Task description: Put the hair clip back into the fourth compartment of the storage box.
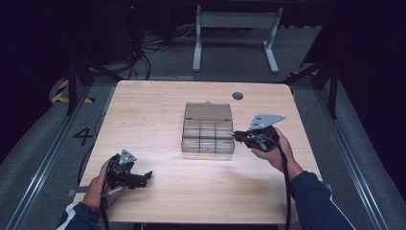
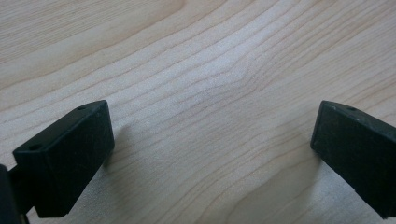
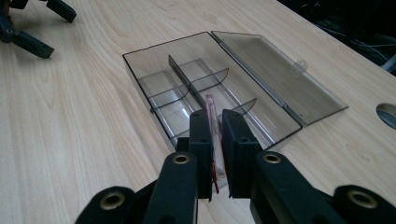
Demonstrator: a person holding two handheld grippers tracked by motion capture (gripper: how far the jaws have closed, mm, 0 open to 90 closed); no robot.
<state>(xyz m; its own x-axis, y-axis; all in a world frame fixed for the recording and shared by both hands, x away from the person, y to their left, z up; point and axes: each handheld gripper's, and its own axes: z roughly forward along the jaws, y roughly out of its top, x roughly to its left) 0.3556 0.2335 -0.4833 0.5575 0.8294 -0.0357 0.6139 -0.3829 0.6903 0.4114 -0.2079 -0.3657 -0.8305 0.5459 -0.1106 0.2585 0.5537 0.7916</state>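
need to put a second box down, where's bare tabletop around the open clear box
Bare wood lies between the clear box and the table's left edge, and along the near edge between the left gripper and the right sleeve. It is tight right of the box, where the right gripper holds a thin clear piece.

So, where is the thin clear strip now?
In the right gripper view, the thin clear strip is clamped between the right gripper's fingers, above the near end of the open compartment box.

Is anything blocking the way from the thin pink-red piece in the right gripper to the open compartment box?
Nothing visible. The right gripper pinches the thin pink-red piece just beside the compartment box; its lid lies flat open.
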